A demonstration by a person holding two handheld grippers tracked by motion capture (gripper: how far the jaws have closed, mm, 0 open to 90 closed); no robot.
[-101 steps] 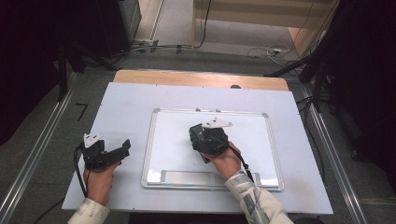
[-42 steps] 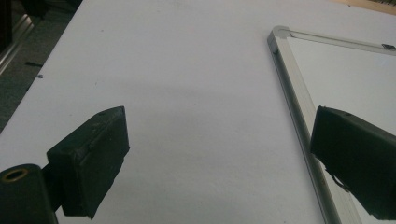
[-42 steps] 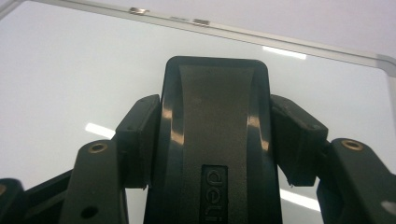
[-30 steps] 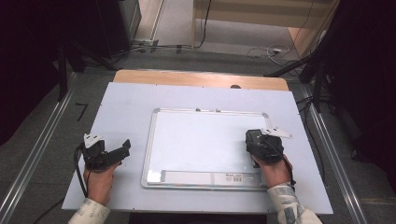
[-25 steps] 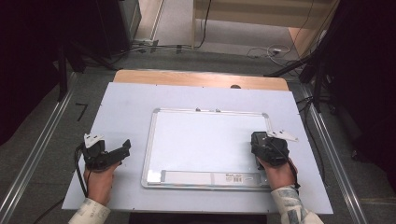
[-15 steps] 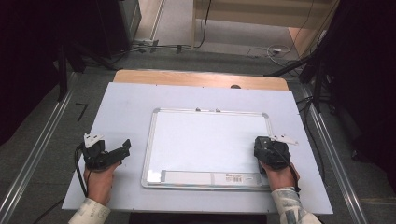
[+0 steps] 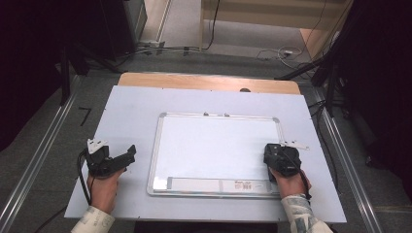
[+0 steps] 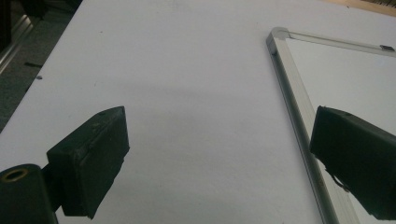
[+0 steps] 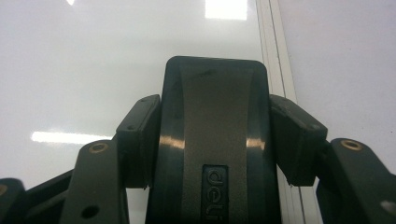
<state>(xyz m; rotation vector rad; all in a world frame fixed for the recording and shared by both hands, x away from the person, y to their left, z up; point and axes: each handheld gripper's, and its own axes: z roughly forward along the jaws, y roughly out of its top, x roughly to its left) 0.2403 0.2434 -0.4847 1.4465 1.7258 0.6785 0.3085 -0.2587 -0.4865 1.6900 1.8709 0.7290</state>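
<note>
The right gripper [image 9: 212, 140] squeezes a black eraser [image 9: 215, 116] on the whiteboard [image 7: 214, 141]. The left gripper [image 8: 219, 154] is wide open, holding nothing.

Bare whiteboard [image 7: 214, 145] between the tongs

In the right gripper view the eraser [image 9: 215, 140] is running off the bottom edge, its logo getting cut mid-word. In the left gripper view the whiteboard [image 8: 299, 93] is leaving the right edge, partly hidden behind a jaw.
</note>
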